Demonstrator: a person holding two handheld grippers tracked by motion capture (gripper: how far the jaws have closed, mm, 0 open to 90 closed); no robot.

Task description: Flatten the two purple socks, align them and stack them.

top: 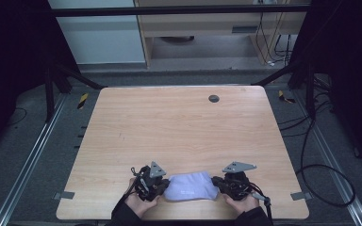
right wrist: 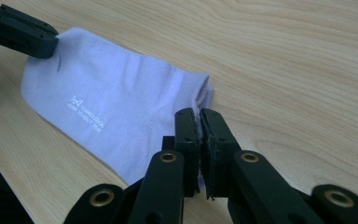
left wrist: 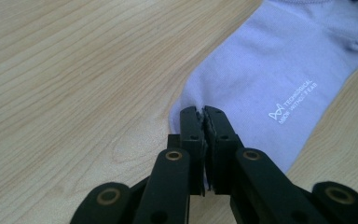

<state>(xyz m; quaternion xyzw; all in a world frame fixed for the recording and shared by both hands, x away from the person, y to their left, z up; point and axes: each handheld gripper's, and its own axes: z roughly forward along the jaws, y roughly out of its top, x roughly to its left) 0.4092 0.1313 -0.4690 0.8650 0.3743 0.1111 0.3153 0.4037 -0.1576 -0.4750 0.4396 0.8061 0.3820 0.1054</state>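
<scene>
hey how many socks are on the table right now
1: a pale lilac fabric sock with small white lettering lies at the near edge of the wooden table, pinched between the left gripper and right gripper. A second layer underneath may be hidden.

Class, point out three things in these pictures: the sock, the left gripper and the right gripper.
sock [top: 191,187], high view, middle of the fabric.
left gripper [left wrist: 203,113], left gripper view, between its closed jaw tips.
right gripper [right wrist: 199,115], right gripper view, between its closed jaw tips.

Bare wooden desk [top: 184,127] in a dim workspace

A small grey round cap [top: 213,98] sits near its far edge; black cables [top: 327,176] loop on the grey floor [top: 37,141] to the right.
</scene>
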